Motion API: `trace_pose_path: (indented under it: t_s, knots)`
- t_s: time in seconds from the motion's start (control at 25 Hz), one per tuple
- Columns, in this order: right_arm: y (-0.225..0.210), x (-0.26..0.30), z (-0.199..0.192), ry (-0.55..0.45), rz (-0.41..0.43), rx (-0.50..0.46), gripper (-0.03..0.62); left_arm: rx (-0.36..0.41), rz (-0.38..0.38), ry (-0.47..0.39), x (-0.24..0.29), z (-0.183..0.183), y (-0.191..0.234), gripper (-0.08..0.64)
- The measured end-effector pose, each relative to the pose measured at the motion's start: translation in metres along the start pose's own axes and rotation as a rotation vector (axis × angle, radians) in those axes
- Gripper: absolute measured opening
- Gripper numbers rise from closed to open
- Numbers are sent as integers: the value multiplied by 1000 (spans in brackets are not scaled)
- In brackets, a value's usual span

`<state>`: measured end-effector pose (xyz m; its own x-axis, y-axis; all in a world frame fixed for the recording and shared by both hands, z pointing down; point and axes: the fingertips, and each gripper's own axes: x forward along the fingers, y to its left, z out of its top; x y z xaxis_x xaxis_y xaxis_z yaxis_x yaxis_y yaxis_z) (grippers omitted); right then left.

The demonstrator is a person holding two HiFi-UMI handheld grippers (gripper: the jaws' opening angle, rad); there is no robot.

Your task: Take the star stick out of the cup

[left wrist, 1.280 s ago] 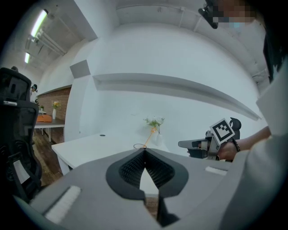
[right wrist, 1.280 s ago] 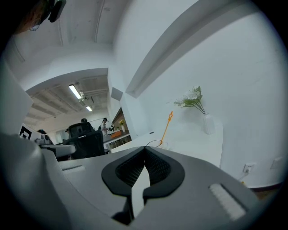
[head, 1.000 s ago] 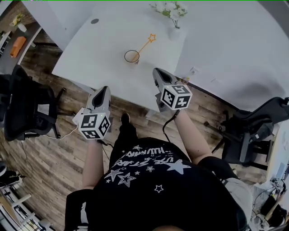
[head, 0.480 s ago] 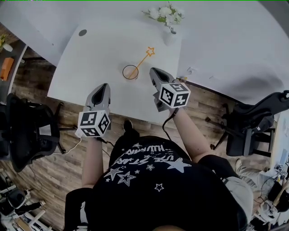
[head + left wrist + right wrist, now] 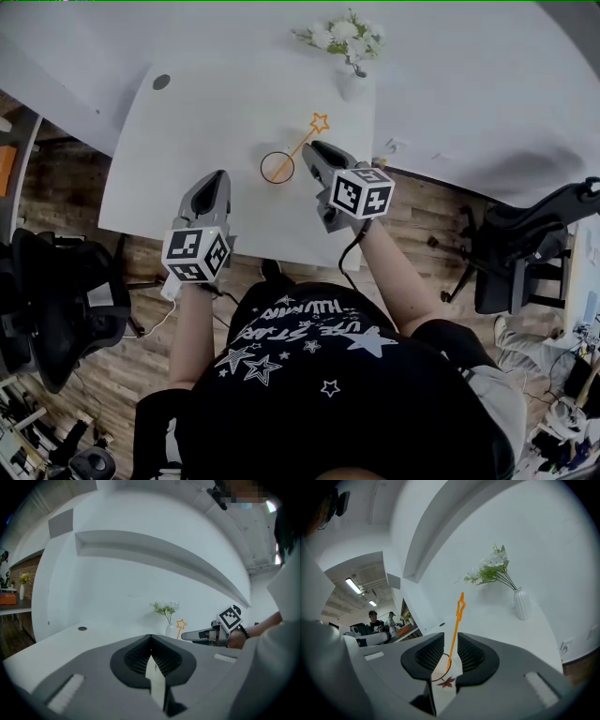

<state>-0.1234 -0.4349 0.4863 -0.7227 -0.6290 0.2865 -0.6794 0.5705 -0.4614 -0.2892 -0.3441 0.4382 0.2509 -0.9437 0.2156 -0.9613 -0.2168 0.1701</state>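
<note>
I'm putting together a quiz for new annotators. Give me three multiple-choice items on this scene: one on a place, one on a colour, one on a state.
1. Where does the vase stand?
A) at the far edge of the table, beyond the cup
B) inside the cup
C) at the table's near edge

2. What colour is the star stick?
A) blue
B) orange
C) green

3. How is the star stick placed?
A) lying flat on the table
B) leaning in the cup, star end up
C) snapped in two

Key:
1 A: the head view shows the vase by the wall, past the cup.
2 B: both the head view and the right gripper view show it orange.
3 B: its foot sits inside the rim and the star rises outside it.
</note>
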Motion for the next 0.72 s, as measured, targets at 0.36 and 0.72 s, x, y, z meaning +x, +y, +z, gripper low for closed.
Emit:
trace_pose_path:
  t_s: [0.36,0.72]
  knots:
    - [-3,16,1,-10,-40,28,129,-1,-58,15,21,-1,18,2]
    - [-8,18,5,-18,-52,40,89,-2,-99,20,40,3,17,2]
